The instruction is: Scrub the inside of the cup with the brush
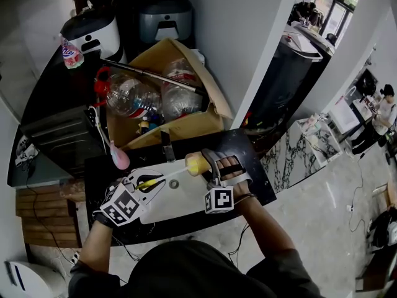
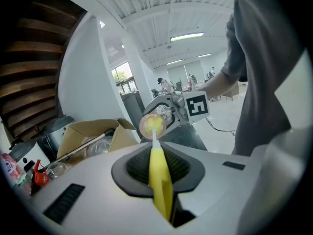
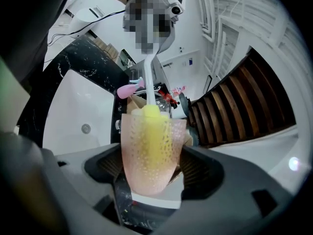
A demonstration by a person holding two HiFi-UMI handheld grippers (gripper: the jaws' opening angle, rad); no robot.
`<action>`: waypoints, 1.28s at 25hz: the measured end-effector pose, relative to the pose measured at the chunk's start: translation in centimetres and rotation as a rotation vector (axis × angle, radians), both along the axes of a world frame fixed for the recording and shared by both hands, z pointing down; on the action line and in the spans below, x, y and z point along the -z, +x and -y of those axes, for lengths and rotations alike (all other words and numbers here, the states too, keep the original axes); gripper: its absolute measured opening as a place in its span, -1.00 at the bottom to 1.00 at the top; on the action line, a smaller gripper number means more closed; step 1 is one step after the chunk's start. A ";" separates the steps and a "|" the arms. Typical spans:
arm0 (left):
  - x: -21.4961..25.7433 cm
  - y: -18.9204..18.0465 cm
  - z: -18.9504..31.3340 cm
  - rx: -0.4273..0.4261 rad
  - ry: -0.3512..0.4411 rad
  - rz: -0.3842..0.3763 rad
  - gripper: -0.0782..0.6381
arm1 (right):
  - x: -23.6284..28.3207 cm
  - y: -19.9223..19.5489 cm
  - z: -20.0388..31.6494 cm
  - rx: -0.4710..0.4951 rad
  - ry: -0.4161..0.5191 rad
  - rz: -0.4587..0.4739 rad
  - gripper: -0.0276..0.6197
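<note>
Yellow-handled brush (image 2: 159,180) is clamped in the left tool (image 1: 151,182), its sponge head inside the pink dimpled cup (image 3: 150,151), which the right tool (image 1: 209,164) grips sideways above the white sink (image 1: 180,203) in the black tabletop (image 1: 251,163).

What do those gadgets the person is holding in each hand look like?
The left gripper and right gripper are pale grey plastic shells with dark ribbed pads inside the jaws. Each carries a cube printed with black-and-white square markers. The person wears a dark top.
</note>
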State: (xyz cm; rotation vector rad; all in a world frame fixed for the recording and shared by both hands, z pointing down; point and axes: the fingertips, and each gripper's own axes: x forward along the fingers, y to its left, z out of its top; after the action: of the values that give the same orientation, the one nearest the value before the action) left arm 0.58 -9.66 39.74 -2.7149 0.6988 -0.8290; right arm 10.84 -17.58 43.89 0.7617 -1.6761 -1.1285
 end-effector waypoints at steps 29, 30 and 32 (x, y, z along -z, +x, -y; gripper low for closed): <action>0.6 -6.5 -0.1 0.103 -0.069 -0.152 -0.68 | -0.4 2.9 2.1 -0.135 -0.143 0.244 0.18; 0.6 -6.7 -0.1 0.111 -0.067 -0.161 -0.68 | -0.3 2.9 2.1 -0.141 -0.155 0.273 0.18; 0.6 -7.1 -0.1 0.138 -0.058 -0.185 -0.68 | -0.1 2.9 2.1 -0.155 -0.197 0.363 0.18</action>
State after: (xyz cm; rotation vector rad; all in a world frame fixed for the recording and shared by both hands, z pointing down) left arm -6.54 -9.61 39.11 -2.8473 0.9236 -0.6412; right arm 13.72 -19.68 43.97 0.9927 -1.9555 -0.7342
